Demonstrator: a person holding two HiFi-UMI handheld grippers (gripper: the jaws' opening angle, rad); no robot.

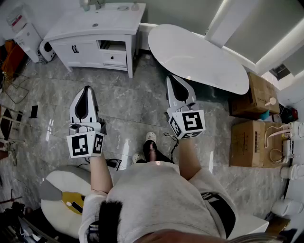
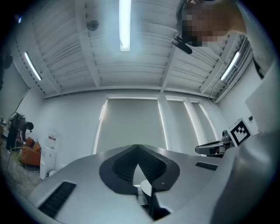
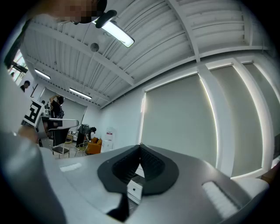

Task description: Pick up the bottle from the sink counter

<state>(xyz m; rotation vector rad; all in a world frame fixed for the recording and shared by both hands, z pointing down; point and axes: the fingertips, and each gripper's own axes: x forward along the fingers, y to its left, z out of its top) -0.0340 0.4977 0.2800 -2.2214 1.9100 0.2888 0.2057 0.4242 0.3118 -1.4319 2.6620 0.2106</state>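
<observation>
The white sink counter stands at the far top left of the head view, well ahead of both grippers. A small bottle stands at its back edge beside the faucet, cut off by the frame's top. My left gripper is held over the floor, shut and empty, its tips together. My right gripper is level with it on the right, also shut with nothing in it. The left gripper and the right gripper tilt upward in their own views, toward ceiling and wall; no bottle shows there.
A white oval tub lies to the right of the counter. Cardboard boxes sit at the right. A round white seat is at the lower left, and a white appliance at the far left. The floor is grey marble tile.
</observation>
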